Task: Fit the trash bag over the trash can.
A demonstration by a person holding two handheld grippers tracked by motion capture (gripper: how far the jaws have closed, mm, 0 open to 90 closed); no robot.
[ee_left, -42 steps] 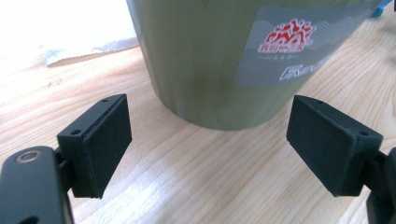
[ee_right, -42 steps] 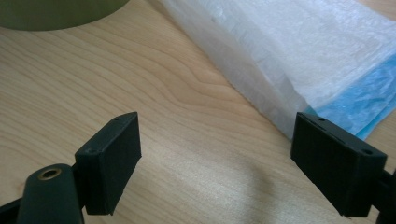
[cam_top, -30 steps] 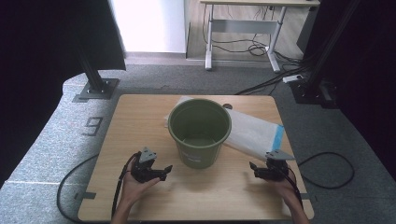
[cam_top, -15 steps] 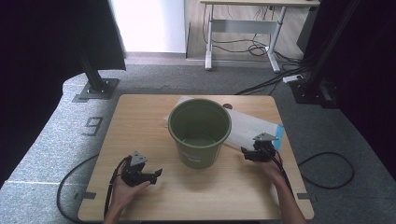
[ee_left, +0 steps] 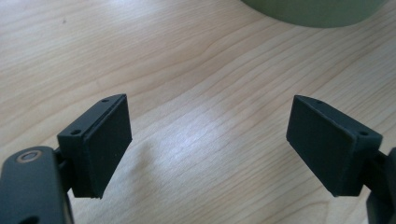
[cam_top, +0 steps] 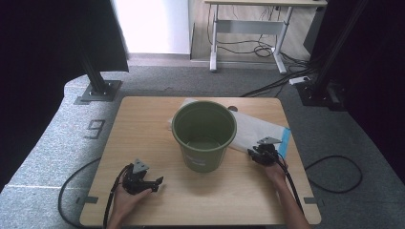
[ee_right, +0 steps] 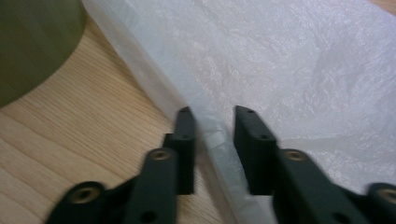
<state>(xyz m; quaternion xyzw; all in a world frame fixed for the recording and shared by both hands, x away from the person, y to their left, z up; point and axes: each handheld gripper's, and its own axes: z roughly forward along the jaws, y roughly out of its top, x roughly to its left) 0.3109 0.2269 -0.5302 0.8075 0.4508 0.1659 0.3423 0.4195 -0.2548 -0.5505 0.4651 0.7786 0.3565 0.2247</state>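
Right claw now forward, just narrowed astride bag edge; left claw wide, empty.

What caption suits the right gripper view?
Right gripper closing around the near edge of the white plastic bag beside the green bucket.

The light wooden rectangular desk carries 2 things: a round olive-green plastic bucket near its middle, and a flat white plastic bag lying behind and right of that bucket.
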